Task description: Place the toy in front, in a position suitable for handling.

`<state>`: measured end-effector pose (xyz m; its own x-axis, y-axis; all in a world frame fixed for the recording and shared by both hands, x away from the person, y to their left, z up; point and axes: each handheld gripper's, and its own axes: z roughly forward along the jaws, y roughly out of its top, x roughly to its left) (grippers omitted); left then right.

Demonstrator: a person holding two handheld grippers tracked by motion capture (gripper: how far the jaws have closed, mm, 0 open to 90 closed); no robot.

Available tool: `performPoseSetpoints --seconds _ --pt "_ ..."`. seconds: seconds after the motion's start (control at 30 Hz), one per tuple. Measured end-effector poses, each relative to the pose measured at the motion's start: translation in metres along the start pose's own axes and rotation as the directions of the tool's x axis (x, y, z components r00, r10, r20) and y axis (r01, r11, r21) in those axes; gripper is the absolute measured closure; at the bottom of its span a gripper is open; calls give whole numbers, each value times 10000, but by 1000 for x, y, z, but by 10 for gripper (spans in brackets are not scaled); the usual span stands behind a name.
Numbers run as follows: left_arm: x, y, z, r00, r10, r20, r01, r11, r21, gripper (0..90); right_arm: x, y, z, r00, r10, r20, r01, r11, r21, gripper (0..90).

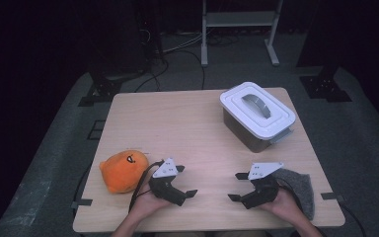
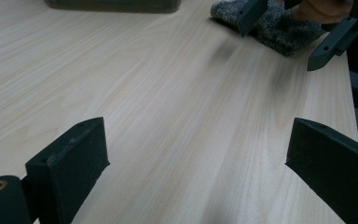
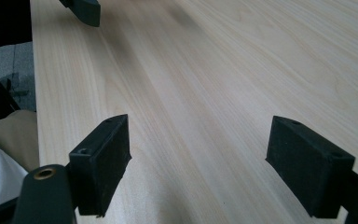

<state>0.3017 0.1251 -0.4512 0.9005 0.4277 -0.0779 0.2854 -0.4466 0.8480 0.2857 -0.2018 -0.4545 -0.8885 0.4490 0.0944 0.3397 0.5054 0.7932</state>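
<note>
The left gripper (image 1: 190,181) is held low over the near edge of the wooden table (image 1: 177,123), its jaws spread wide apart with bare tabletop between them. The right gripper (image 1: 237,186) is held the same way further right, jaws likewise parted and empty. The orange plush toy (image 1: 123,170) lies just to the left of the left gripper, near the table's near-left corner. A grey cloth (image 1: 301,187) is seen on the right side of the right gripper, under the hand. A lidded white-topped box (image 1: 256,116) stands well apart at the far right.
</note>
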Motion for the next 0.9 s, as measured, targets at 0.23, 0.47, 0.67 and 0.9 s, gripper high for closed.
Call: performPoseSetpoints --seconds 0.23,0.47,0.67,0.9 --pt "-4 7 -7 10000 -33 33 35 9988 -490 46 0 -1 -1 10000 -23 -27 23 10000 -11 200" --pt "-4 13 -19 9994 157 -316 -181 9968 -776 46 2 0 -1 9999 -122 7 122 9999 16 200" --pt "0 17 -40 9959 186 -882 -295 9919 -1238 46 3 1 0 9999 -151 -24 151 9999 58 199" --pt "6 20 -58 9911 366 -1279 -572 9852 -1613 46 2 0 0 9999 -133 -70 134 9999 72 200"
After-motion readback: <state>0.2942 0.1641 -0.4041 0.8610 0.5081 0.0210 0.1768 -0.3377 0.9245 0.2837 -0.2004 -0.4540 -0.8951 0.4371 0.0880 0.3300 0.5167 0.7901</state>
